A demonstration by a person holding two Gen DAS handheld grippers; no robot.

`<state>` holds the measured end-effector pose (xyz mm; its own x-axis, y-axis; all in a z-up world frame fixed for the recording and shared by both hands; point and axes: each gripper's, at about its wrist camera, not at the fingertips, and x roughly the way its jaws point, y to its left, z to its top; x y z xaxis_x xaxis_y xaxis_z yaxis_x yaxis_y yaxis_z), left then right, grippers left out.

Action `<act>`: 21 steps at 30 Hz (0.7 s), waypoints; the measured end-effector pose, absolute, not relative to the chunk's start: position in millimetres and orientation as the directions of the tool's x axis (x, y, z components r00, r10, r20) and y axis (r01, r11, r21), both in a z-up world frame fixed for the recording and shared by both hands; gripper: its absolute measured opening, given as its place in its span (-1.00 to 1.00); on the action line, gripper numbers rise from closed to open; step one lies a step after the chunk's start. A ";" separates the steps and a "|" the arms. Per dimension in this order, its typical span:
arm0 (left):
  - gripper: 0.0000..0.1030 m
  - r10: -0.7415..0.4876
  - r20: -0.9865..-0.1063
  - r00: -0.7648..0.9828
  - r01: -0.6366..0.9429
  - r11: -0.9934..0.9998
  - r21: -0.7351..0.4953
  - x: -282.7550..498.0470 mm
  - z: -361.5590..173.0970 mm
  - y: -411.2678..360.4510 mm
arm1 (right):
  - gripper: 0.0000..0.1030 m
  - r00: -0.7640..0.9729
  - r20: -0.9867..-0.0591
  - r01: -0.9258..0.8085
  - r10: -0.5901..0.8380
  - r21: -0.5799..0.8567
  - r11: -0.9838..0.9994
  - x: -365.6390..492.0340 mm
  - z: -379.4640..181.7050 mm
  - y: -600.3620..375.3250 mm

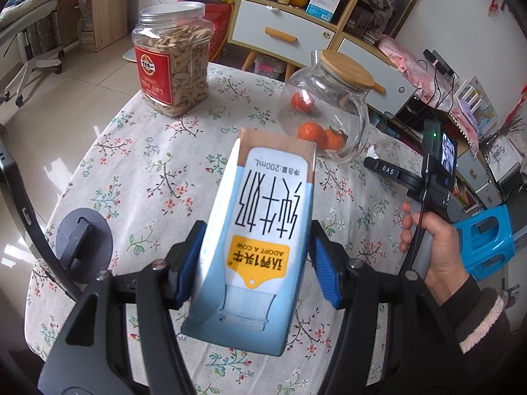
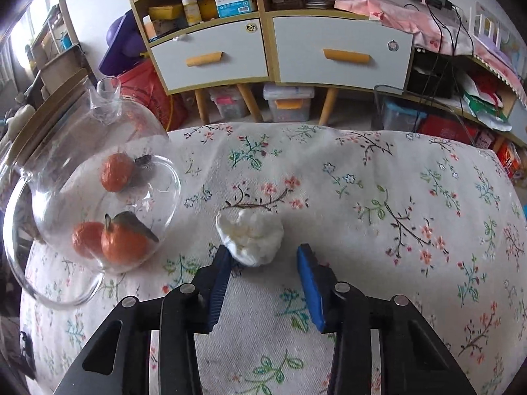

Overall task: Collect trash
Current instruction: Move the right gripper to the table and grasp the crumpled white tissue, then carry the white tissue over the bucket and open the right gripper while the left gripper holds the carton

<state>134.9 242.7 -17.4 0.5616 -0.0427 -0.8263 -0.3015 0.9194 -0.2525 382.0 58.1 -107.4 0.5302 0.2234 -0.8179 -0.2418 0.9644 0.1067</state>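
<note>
A floral table [image 2: 378, 197] carries a glass pot [image 2: 89, 197] of oranges and a seed jar [image 1: 173, 59]. The left gripper [image 1: 255, 256] is clamped on a milk carton [image 1: 260, 230], lifted over the table. The right gripper [image 2: 263, 256] is unclenched; a tissue wad [image 2: 252, 235] lies on the cloth at its fingertips, ungripped.

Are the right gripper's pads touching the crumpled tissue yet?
Cannot tell. In the right wrist view the tissue lies at the right gripper's fingertips, its left pad overlapping the tissue's edge.
</note>
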 end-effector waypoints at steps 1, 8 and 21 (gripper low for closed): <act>0.21 -0.042 -0.827 0.561 -0.303 0.919 -0.253 134.7 -17.3 242.7 | -0.52 0.526 -0.822 -0.244 0.216 0.098 0.965 385.0 -107.0 60.4; 0.21 -0.047 -0.824 0.564 -0.293 0.922 -0.253 136.1 -15.4 238.5 | -0.59 0.503 -0.841 -0.224 0.200 0.097 0.970 366.5 -96.4 37.4; 0.21 -0.134 -0.814 0.565 -0.199 0.936 -0.292 125.1 -10.4 197.4 | -0.59 0.524 -0.832 -0.231 0.181 0.065 0.971 283.0 -45.0 -55.8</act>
<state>125.1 197.4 -10.4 0.5646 -0.1338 -0.8145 -0.1990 0.9356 -0.2916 283.0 -55.8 -45.0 0.5241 0.1807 -0.8323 -0.2314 0.9707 0.0650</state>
